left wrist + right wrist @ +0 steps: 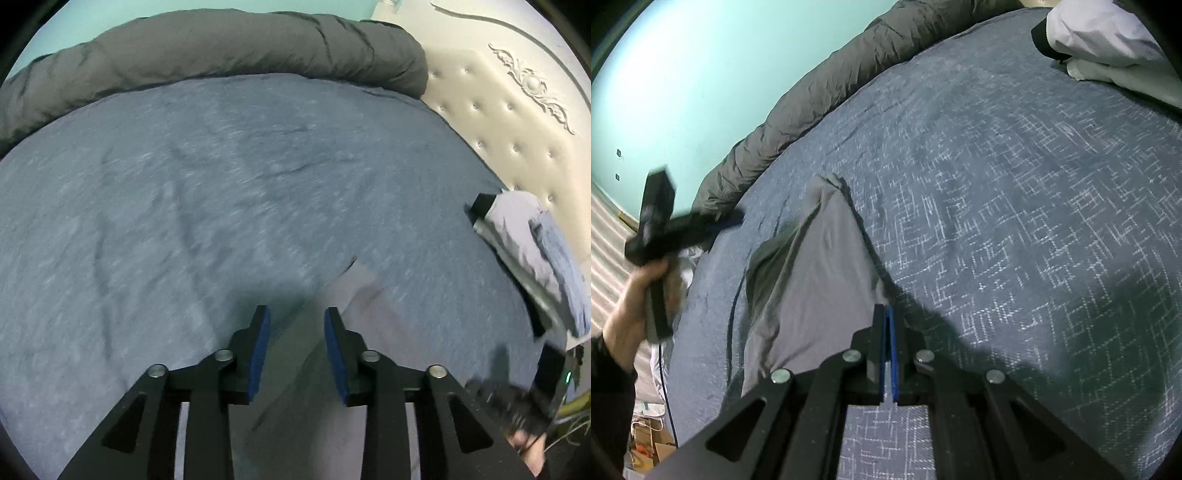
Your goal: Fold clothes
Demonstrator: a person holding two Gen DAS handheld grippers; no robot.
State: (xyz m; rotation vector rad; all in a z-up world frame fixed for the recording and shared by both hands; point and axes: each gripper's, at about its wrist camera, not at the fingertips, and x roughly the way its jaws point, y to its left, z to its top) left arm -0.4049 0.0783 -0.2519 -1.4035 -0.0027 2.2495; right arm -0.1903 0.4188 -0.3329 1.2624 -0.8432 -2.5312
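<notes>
A grey garment lies partly lifted on the blue patterned bedspread, with one corner drawn up into a peak. My right gripper is shut on the garment's near edge. In the left wrist view the same garment shows blurred below my left gripper, whose blue pads stand apart with nothing pressed between them. The left gripper, held by a hand, appears blurred to the left of the garment and apart from it. The right gripper is a dark blur at the lower right.
A stack of folded clothes sits near the cream tufted headboard. A rolled dark grey duvet lines the bed's far edge under a teal wall. Boxes and a cable lie on the floor beside the bed.
</notes>
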